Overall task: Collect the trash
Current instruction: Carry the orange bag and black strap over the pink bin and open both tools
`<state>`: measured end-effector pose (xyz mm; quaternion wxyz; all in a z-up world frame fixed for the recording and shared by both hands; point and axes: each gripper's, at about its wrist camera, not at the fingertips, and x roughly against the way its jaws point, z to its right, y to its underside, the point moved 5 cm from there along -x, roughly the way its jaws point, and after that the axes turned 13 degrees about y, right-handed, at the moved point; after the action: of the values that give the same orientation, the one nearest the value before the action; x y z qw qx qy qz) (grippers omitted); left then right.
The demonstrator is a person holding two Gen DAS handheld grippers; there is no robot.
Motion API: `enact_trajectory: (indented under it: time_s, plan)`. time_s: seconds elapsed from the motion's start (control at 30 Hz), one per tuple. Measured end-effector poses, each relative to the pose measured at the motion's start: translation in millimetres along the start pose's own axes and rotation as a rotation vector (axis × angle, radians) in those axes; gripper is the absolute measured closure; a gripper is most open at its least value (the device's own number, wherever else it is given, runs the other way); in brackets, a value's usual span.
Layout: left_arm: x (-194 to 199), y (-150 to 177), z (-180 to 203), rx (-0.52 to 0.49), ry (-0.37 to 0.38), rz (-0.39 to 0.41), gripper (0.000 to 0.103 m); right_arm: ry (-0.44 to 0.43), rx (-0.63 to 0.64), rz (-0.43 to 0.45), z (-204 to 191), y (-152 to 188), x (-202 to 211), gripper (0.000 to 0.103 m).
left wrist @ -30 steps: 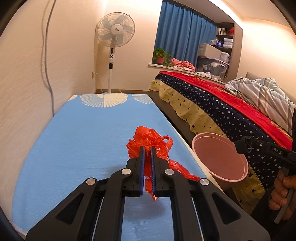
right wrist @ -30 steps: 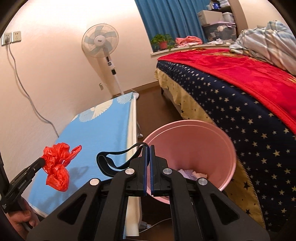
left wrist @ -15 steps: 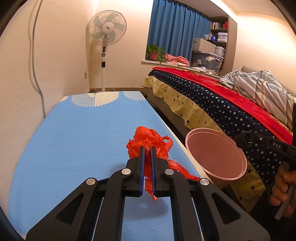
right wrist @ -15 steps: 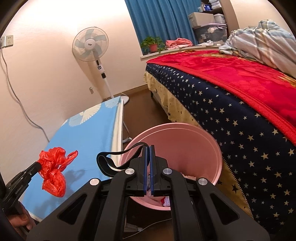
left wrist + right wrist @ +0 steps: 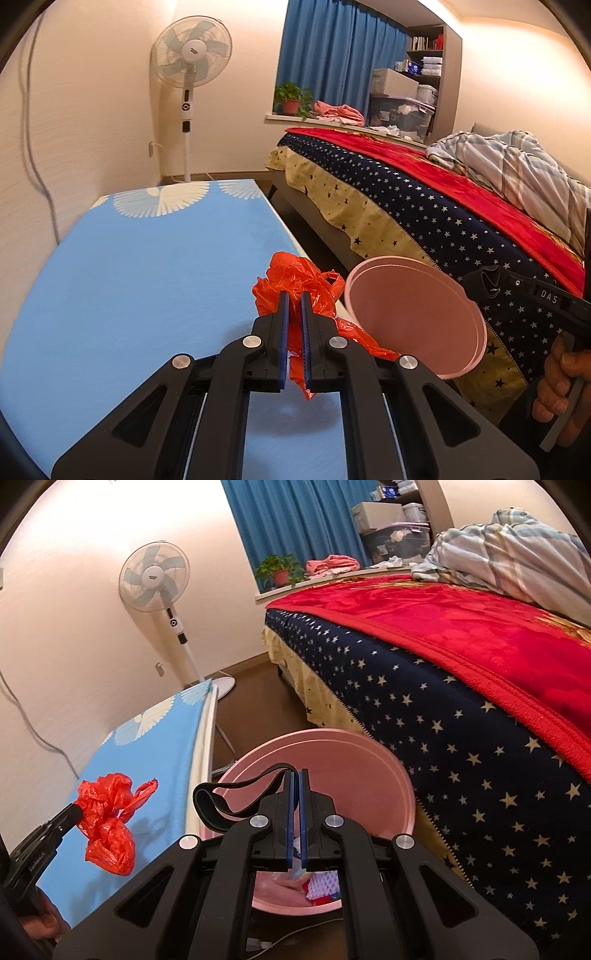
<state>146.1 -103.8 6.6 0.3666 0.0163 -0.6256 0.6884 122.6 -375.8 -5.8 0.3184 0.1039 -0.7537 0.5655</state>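
Note:
A crumpled red plastic bag (image 5: pixel 291 271) hangs clamped in my left gripper (image 5: pixel 294 295), just above the right edge of the blue board (image 5: pixel 147 280). From the right wrist view the same red bag (image 5: pixel 107 823) dangles off the left gripper (image 5: pixel 75 810), left of the bin. The pink bin (image 5: pixel 413 321) stands on the floor between board and bed. My right gripper (image 5: pixel 297 773) hovers over the pink bin (image 5: pixel 369 740), shut on a black strap (image 5: pixel 229 792) that loops out to its left. Some trash (image 5: pixel 317 882) lies in the bin's bottom.
A bed (image 5: pixel 461 716) with a starry cover and a red blanket runs along the right, close to the bin. A standing fan (image 5: pixel 188 74) is at the far wall. A cable (image 5: pixel 37 158) hangs down the left wall. A hand (image 5: pixel 557 387) grips the right tool.
My left gripper has carried the red bag rightward to the board's edge, nearer the bin. My right gripper has come in over the bin, whose inside now shows. Both stay shut.

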Motion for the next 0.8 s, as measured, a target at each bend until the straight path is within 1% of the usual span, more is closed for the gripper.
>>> enact_trajectory:
  time_s: [0.37, 0.63, 0.8]
  plan:
    - [-36, -12, 28, -0.023, 0.047, -0.017, 0.097, 0.054, -0.026, 0.003, 14, -8, -13, 0.100]
    - [-63, -20, 49, -0.041, 0.085, -0.031, 0.097, 0.082, -0.014, -0.007, 13, -8, -24, 0.100]
    - [-75, -18, 58, -0.049, 0.104, -0.048, 0.097, 0.092, -0.010, -0.015, 12, -7, -27, 0.100]
